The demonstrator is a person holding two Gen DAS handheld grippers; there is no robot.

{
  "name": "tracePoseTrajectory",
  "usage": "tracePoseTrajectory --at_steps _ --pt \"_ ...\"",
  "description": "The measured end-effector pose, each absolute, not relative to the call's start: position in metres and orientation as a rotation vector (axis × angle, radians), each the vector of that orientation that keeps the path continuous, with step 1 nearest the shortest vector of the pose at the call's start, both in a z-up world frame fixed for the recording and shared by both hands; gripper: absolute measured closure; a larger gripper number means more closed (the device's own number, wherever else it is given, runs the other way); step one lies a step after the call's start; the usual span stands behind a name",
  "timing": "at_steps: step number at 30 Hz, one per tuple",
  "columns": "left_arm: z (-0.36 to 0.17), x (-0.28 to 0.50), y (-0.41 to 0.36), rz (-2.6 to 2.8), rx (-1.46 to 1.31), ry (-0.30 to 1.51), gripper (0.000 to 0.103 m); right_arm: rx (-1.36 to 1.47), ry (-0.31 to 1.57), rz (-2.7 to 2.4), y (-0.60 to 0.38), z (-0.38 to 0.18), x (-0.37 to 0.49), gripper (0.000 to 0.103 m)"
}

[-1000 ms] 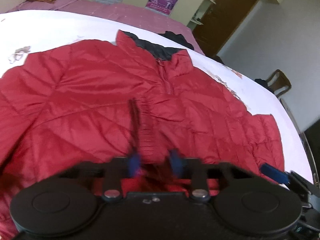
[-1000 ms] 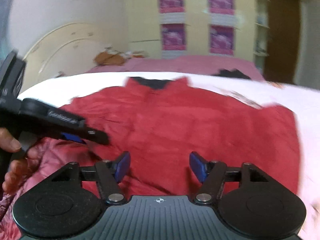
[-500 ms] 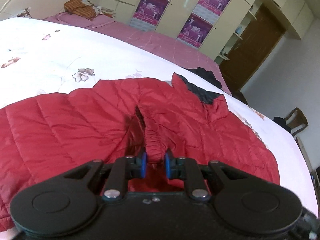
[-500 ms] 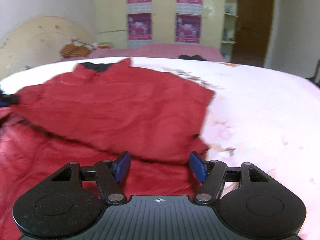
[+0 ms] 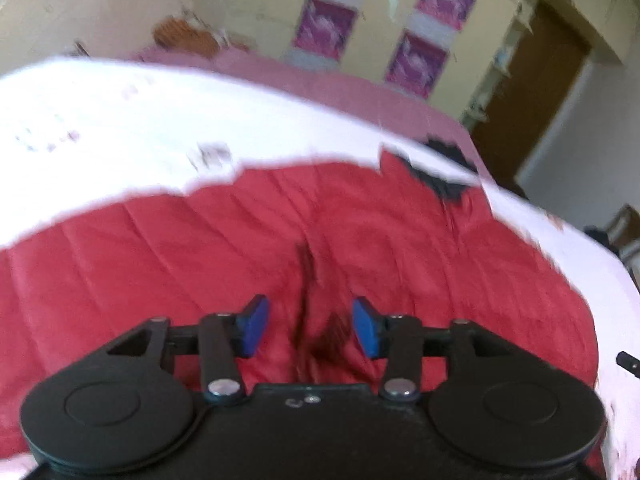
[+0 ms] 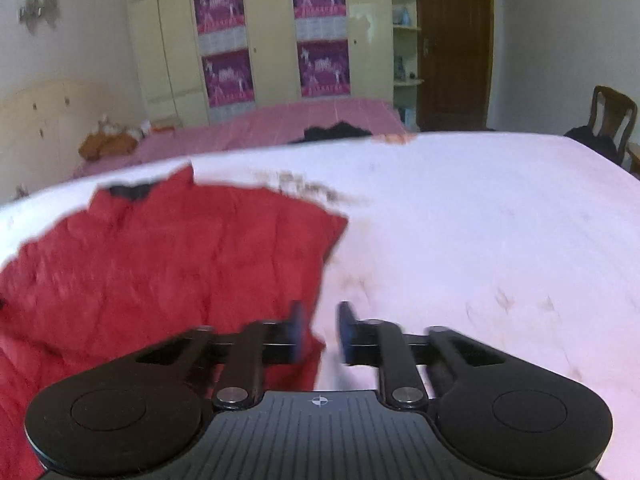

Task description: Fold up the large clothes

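A red quilted jacket (image 5: pixel 200 256) with a black collar lining lies spread on a white bed sheet (image 5: pixel 120 132). My left gripper (image 5: pixel 310 330) is open above the jacket's middle, where a sleeve cuff (image 5: pixel 320 320) lies folded between the blue pads, released. In the right wrist view the jacket (image 6: pixel 160 264) fills the left side. My right gripper (image 6: pixel 320 332) hangs over the jacket's right edge with its jaws narrowed to a small gap; the red edge (image 6: pixel 312 352) sits just left of that gap, and the blur hides whether it is pinched.
The white sheet (image 6: pixel 480 240) with faint flower prints stretches right of the jacket. A pink bed (image 6: pixel 280 124) with dark clothing (image 6: pixel 336 132) lies behind. A wooden chair (image 6: pixel 612 120) stands at far right, wardrobes and a brown door (image 6: pixel 452 40) at the back.
My left gripper opened and let go of the sleeve cuff it was pinching. My right gripper moved right to the jacket's edge and its jaws closed most of the way.
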State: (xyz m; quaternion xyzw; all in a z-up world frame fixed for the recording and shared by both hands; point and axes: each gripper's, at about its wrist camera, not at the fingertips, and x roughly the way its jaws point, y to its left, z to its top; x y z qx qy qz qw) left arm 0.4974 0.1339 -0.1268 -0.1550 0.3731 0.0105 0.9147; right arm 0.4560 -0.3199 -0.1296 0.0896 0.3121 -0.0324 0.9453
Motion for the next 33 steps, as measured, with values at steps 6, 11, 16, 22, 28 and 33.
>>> tracePoseTrajectory --at_steps 6,11,16,22,28,33 --pt "-0.126 0.541 0.094 -0.109 -0.210 0.792 0.058 0.129 0.650 0.045 -0.302 -0.127 0.526 0.093" --pt "-0.155 0.571 0.071 -0.127 -0.102 0.830 0.057 0.038 0.758 -0.022 -0.309 -0.172 0.573 0.094" --pt "-0.166 0.566 0.073 -0.123 -0.088 0.820 0.057 0.097 0.755 -0.065 -0.326 -0.180 0.582 0.101" --pt "-0.142 0.545 0.072 -0.155 -0.133 0.787 0.057 0.124 0.710 -0.051 -0.316 -0.147 0.546 0.100" --pt "-0.167 0.532 0.063 -0.156 -0.120 0.837 0.054 0.077 0.811 -0.069 -0.304 -0.171 0.524 0.100" --pt "-0.158 0.528 0.054 -0.119 -0.095 0.833 0.055 0.120 0.811 -0.121 -0.302 -0.157 0.516 0.100"
